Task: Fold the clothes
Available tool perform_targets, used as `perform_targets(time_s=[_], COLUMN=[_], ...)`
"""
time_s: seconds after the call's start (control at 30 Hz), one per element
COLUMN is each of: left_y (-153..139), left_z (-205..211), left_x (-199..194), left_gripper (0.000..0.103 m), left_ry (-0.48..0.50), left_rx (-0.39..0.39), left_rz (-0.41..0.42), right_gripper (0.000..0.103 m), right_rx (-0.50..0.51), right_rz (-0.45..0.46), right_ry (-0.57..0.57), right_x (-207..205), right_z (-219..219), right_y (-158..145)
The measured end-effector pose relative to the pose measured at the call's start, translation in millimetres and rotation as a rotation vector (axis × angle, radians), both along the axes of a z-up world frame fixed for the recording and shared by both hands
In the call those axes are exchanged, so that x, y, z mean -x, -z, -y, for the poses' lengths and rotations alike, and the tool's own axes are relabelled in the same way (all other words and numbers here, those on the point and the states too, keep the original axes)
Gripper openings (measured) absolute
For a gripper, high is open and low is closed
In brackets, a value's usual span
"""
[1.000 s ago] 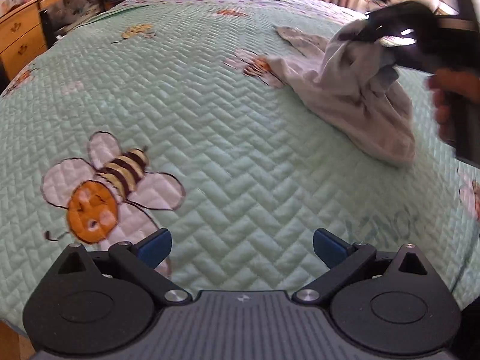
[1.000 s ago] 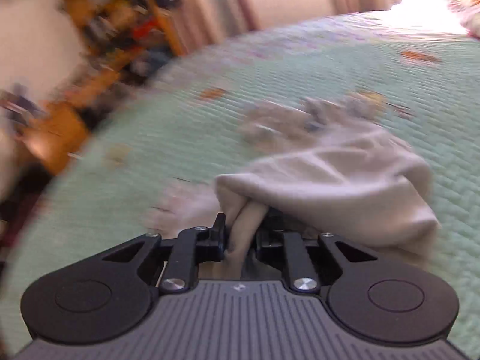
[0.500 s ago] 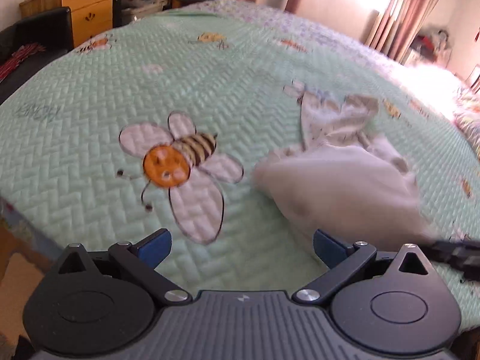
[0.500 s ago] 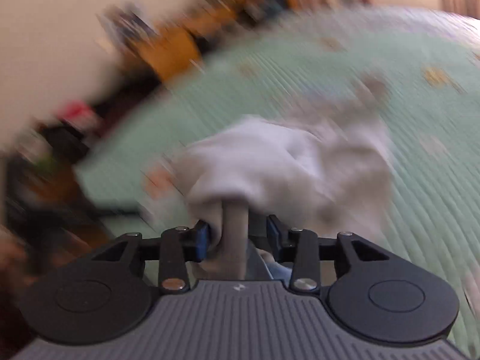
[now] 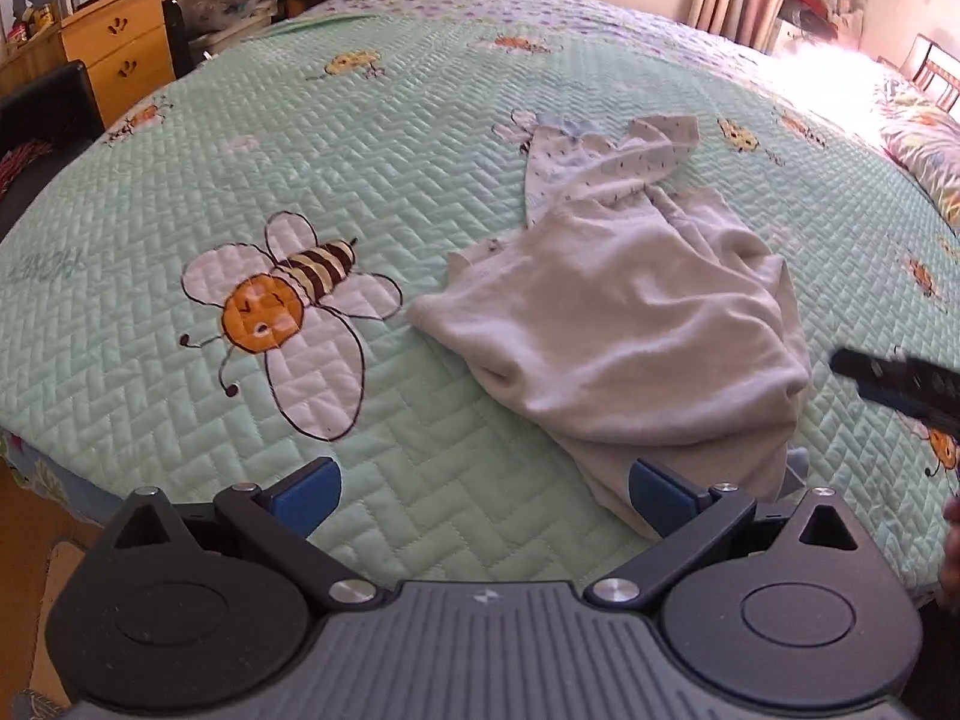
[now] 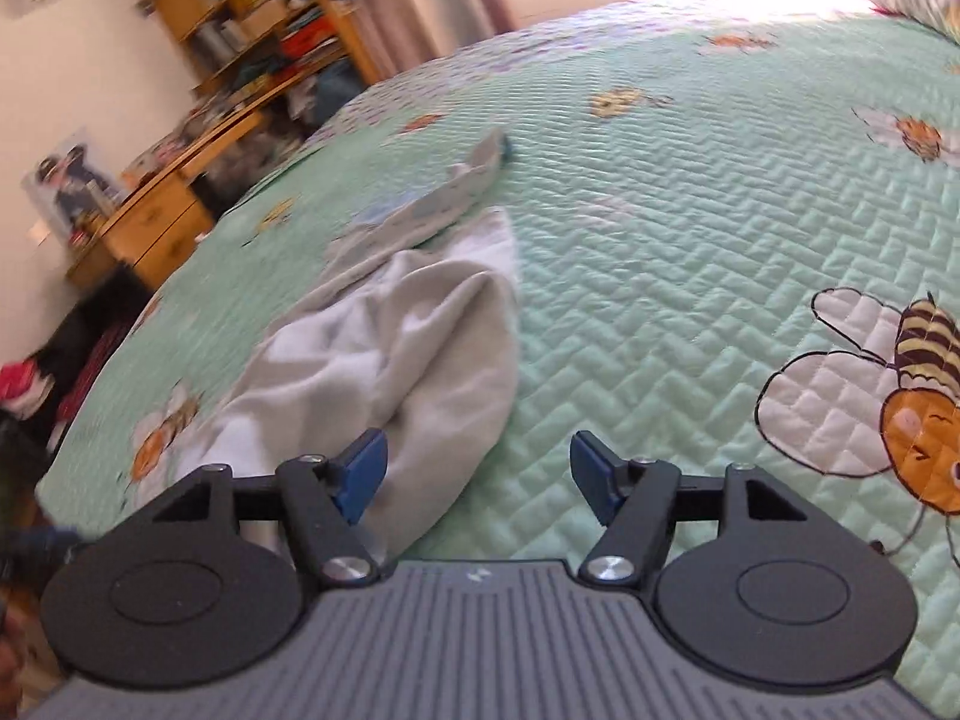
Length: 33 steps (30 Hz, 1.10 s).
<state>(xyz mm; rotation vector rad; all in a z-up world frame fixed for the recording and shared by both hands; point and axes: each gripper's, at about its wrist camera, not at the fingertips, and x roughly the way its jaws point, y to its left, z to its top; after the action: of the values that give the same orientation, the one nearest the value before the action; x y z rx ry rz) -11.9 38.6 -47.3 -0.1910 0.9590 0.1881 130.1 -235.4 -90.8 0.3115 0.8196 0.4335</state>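
The left gripper [image 5: 483, 495] is hovering with jaws wide apart and nothing between them, the crumpled grey garment [image 5: 624, 330] lying just ahead and to its right on the bee quilt [image 5: 420, 138]. The right gripper [image 6: 477, 471] has just been opening, its jaws releasing the cloth. Each should be seeking a separate edge, spreading the garment flat first.

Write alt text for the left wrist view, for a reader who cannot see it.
A crumpled pale grey garment lies on a mint-green quilted bedspread with bee appliqués, a white speckled cloth beside its far edge. The left gripper hovers open in the foreground, empty; wooden drawers stand beyond the bed.
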Motion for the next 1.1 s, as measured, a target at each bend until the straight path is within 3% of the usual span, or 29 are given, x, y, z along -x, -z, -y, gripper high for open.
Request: perform_targets(time_s=[0.07, 0.23, 0.3, 0.33, 0.47, 0.57, 0.67, 0.77, 0.83, 0.9, 1.0, 1.1], left_y=[4.3, 7.4, 10.0, 12.0, 19.3, 17.0, 12.7, 12.3, 14.8, 17.8, 19.7, 16.8], left_z=[2.2, 3.6, 2.1, 1.0, -5.2, -7.4, -8.4, -4.5, 2.6, 13.0, 31.8, 46.3], left_x=[-3.7, -11.5, -14.2, -15.5, -21.6, -20.7, -20.6, -22.2, -24.9, -27.3, -30.0, -32.1], left_gripper=[0.102, 0.102, 0.102, 0.102, 0.102, 0.102, 0.102, 0.102, 0.102, 0.102, 0.102, 0.102], left_ry=[0.013, 0.022, 0.014, 0.008, -0.022, -0.032, -0.044, -0.041, -0.025, 0.005, 0.068, 0.099], left_rx=[0.008, 0.011, 0.013, 0.015, 0.047, 0.056, 0.062, 0.057, 0.053, 0.049, 0.024, -0.013], left_rz=[-0.016, -0.024, -0.036, -0.045, -0.084, -0.071, -0.057, -0.051, -0.058, -0.070, -0.078, -0.061], right_gripper=[0.069, 0.065, 0.036, 0.003, 0.004, 0.004, 0.004, 0.003, 0.003, 0.003, 0.003, 0.009], right_rx=[0.015, 0.180, 0.226, 0.213, 0.166, -0.008, -0.166, -0.134, -0.016, 0.079, 0.105, 0.064], right_rz=[0.017, 0.081, 0.122, 0.128, 0.196, 0.245, 0.350, 0.441, 0.422, 0.339, 0.190, 0.118], right_ry=[-0.003, -0.057, -0.101, -0.127, -0.175, -0.150, -0.107, -0.009, 0.083, 0.166, 0.221, 0.206], right_x=[-17.6, -45.6, -46.3, -45.4, -30.3, -15.3, 10.2, 31.2, 32.2, 29.4, 32.0, 41.8], right_z=[-9.8, -44.5, -56.2, -59.3, -65.0, -41.8, -2.9, 41.5, 63.2, 81.8, 98.9, 96.9], right_y=[10.0, 29.2, 28.8, 26.4, 4.0, -35.7, -90.5, -116.5, -111.6, -89.3, -44.4, -16.1])
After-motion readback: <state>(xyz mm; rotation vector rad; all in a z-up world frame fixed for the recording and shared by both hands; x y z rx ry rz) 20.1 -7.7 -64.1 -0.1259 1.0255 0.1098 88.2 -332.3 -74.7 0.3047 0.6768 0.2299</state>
